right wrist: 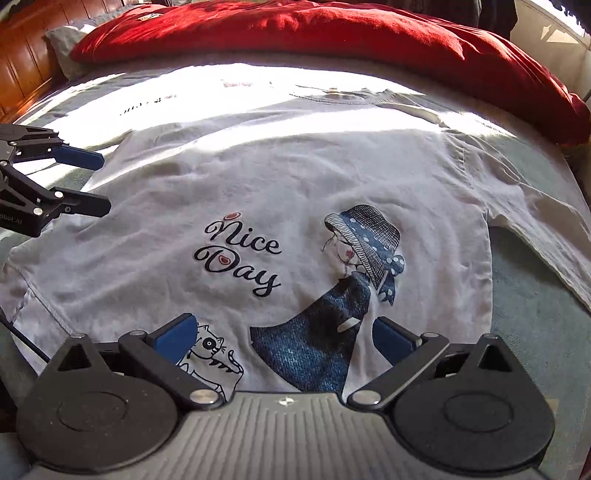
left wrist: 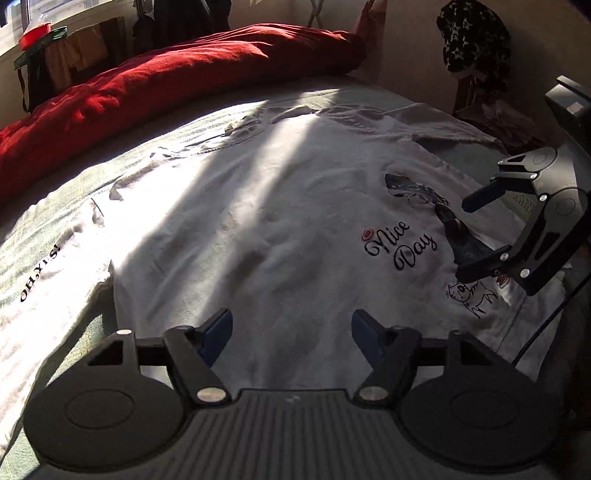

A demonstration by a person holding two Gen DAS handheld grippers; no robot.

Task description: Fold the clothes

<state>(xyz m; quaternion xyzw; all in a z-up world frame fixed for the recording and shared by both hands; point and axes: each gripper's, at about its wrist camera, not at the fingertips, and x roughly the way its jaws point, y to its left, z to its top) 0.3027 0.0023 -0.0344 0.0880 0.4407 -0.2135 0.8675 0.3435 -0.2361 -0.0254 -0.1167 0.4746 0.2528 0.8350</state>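
A white T-shirt [right wrist: 295, 177] printed "Nice Day" is spread flat, print up, across the middle of the right wrist frame on a pale bedsheet [right wrist: 535, 302], one sleeve extended at the right edge. No fold is seen in it. The right gripper [right wrist: 284, 332] is held at the bottom centre over the hem, jaws parted and nothing between them; the left gripper [left wrist: 291, 328] is likewise held wide and empty at the bottom centre of its own view (probably so cloth can be pinched at two points). A red blanket [right wrist: 332, 33] is bunched along the top, seemingly kept clear. Another white garment [left wrist: 40, 273] lies at the left edge.
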